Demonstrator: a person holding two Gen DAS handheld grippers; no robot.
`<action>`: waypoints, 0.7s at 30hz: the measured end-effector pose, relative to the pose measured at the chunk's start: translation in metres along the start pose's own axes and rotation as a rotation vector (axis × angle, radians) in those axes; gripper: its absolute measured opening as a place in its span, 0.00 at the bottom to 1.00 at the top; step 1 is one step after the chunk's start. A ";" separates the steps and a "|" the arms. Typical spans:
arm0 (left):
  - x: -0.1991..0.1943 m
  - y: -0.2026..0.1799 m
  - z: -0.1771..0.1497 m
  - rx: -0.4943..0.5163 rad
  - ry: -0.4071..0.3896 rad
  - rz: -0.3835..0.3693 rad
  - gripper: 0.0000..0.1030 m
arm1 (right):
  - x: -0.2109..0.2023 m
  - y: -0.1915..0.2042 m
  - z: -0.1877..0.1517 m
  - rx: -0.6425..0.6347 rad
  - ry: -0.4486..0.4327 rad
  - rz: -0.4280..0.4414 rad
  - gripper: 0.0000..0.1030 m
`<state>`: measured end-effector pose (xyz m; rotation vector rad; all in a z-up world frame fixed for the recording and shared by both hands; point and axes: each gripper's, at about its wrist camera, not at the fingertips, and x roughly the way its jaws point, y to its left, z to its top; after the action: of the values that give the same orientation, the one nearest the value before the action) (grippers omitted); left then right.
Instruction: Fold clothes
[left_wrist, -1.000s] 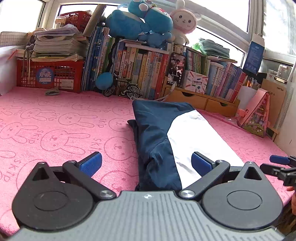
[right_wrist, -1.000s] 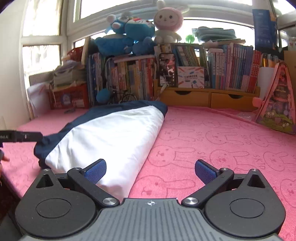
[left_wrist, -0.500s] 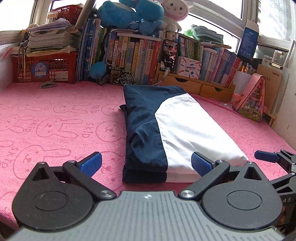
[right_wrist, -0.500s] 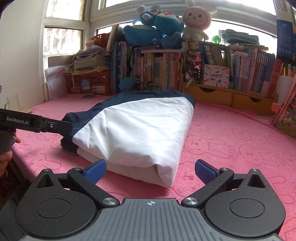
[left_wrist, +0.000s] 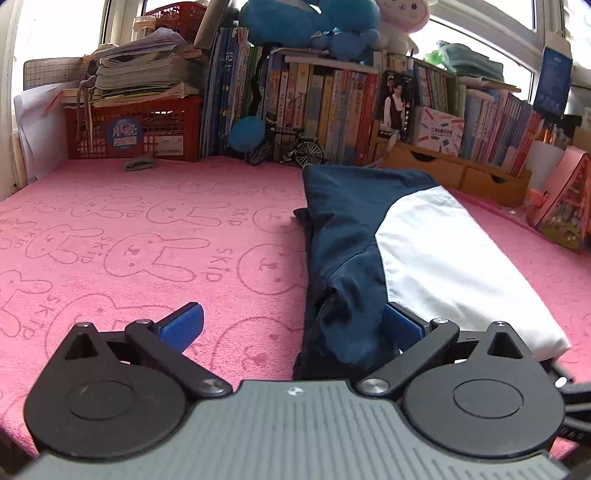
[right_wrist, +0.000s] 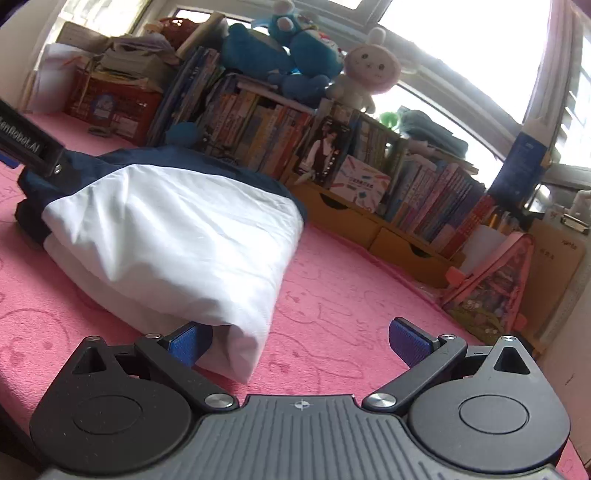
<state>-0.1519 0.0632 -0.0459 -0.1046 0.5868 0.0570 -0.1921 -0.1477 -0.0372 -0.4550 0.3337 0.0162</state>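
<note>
You get bright daylight from the windows behind the books; the panes blow out to white, worst in your right wrist view. The pink cloth is evenly lit with soft shadows. Fisheye bending curves both views at the edges, with dark corners. Your right view is tilted and slightly blurred towards its left edge; the left view is sharp.

Surface is a pink bunny-print towel cover, "SKIP" lettering all over it. Folded navy-and-white garment lies flat on it right of centre. Along the far edge: red plastic crate, small grey-green object, toy bicycle, wooden drawer unit, pink triangular case.
</note>
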 end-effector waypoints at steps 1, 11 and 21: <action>0.004 0.001 -0.004 0.006 0.015 -0.003 1.00 | 0.003 -0.010 -0.001 0.034 0.011 -0.019 1.00; 0.008 0.004 -0.020 0.064 0.000 -0.021 1.00 | 0.019 -0.046 -0.020 0.306 0.129 0.056 1.00; 0.001 0.010 -0.004 0.041 0.094 -0.073 1.00 | 0.020 -0.057 -0.012 0.283 0.146 0.172 1.00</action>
<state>-0.1542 0.0725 -0.0508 -0.0889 0.6775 -0.0315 -0.1722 -0.2051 -0.0294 -0.1465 0.5104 0.1026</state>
